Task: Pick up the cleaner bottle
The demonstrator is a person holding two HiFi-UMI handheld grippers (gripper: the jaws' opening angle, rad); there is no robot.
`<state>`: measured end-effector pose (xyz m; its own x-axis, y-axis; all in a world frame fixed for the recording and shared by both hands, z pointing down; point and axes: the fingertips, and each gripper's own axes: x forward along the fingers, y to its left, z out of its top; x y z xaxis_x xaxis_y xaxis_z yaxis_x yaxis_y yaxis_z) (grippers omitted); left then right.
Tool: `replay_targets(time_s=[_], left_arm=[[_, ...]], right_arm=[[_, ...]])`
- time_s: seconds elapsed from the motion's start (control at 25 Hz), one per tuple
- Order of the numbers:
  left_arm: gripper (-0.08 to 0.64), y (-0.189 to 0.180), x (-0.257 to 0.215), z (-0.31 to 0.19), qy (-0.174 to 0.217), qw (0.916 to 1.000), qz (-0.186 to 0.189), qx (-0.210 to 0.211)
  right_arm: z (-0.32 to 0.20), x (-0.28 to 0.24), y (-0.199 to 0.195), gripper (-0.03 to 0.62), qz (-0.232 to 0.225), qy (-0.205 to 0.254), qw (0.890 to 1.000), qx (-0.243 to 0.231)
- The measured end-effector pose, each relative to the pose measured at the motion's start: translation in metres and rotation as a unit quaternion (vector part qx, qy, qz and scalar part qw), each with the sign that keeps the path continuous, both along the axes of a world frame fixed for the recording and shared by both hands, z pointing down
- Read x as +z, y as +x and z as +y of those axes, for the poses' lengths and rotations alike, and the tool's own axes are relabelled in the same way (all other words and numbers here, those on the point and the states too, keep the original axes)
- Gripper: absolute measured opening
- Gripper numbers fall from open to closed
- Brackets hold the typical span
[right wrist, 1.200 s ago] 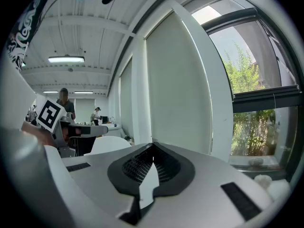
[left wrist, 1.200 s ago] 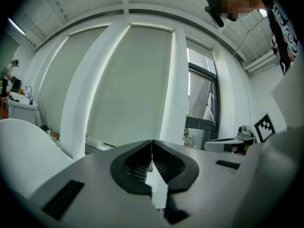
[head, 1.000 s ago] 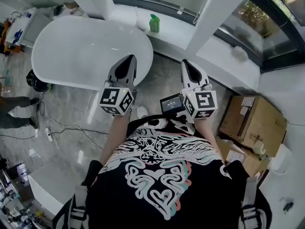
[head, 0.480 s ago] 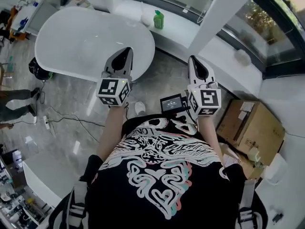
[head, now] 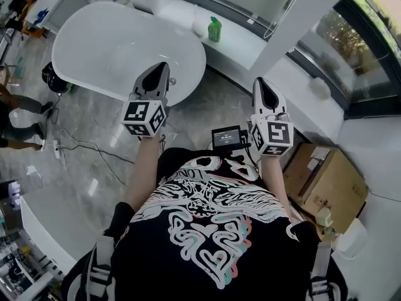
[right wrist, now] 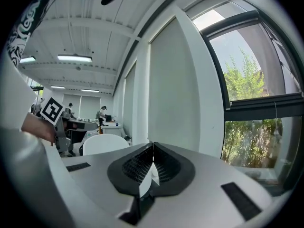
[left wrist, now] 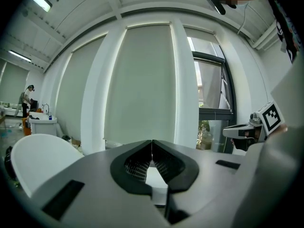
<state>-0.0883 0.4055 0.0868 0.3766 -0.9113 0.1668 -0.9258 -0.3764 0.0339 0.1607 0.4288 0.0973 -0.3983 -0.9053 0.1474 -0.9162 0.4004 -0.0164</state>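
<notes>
A green cleaner bottle [head: 215,29] stands on the white window ledge [head: 241,46] at the top middle of the head view. My left gripper [head: 161,68] is held out over the edge of the round white table [head: 106,42], well short of the bottle, and it is shut with nothing in it. My right gripper [head: 261,84] points toward the white pillar [head: 282,21] right of the bottle, also shut and empty. In both gripper views the jaws meet at the tips [left wrist: 152,141] [right wrist: 153,145]; the bottle does not show there.
Cardboard boxes [head: 326,177] sit on the floor at the right. A small screen [head: 227,136] hangs at the chest between the arms. Cables and a power strip [head: 57,148] lie on the grey floor at the left. Another person [left wrist: 27,97] stands far off by a counter.
The ledge, the bottle and the table have slid right and down in the head view. The right gripper has shifted to the right. Both grippers stay shut.
</notes>
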Motion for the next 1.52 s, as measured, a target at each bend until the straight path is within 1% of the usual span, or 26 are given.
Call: replay_targets(time_s=[0.16,0.32,0.44,0.6,0.68,0.8,0.96,1.12,1.24,1.36,1.52], left_arm=[[0.017,0.012,-0.001,-0.004,0.006,1.0,0.0,0.004],[0.017,0.018,0.005,-0.01,-0.003,1.0,0.003,0.005],[0.017,0.021,0.005,-0.024,-0.006,1.0,0.003,0.005],[0.017,0.029,0.015,-0.05,-0.012,0.9994,-0.018,0.029],[0.017,0.032,0.019,-0.069,-0.011,0.9989,-0.021,0.041],[0.017,0.031,0.023,-0.108,-0.014,0.9986,-0.018,0.047],[0.017,0.026,0.02,-0.158,-0.013,0.9981,-0.015,0.059],[0.017,0.016,0.018,-0.208,-0.02,0.9975,-0.01,0.067],[0.017,0.019,0.018,-0.243,-0.022,0.9966,-0.006,0.079],[0.017,0.022,0.021,-0.271,-0.023,0.9959,-0.007,0.088],[0.017,0.008,0.024,-0.303,-0.029,0.9957,-0.006,0.088]], right_arm=[[-0.006,0.001,0.004,0.028,0.0,0.004,1.0,-0.009],[-0.011,0.005,0.007,0.028,-0.004,-0.002,1.0,-0.01],[-0.025,0.007,0.006,0.028,-0.004,-0.008,1.0,-0.014],[-0.052,0.012,0.0,0.028,-0.002,-0.016,1.0,-0.017],[-0.07,0.013,-0.004,0.028,0.001,-0.017,1.0,-0.017],[-0.104,0.018,-0.006,0.028,-0.001,-0.023,1.0,-0.011],[-0.146,0.018,-0.014,0.028,-0.002,-0.028,1.0,-0.004],[-0.186,0.014,-0.028,0.028,0.003,-0.036,0.999,0.003],[-0.215,0.013,-0.031,0.028,0.007,-0.041,0.999,0.008],[-0.244,0.019,-0.03,0.028,0.007,-0.048,0.999,0.017],[-0.28,0.021,-0.038,0.028,0.011,-0.053,0.998,0.021]])
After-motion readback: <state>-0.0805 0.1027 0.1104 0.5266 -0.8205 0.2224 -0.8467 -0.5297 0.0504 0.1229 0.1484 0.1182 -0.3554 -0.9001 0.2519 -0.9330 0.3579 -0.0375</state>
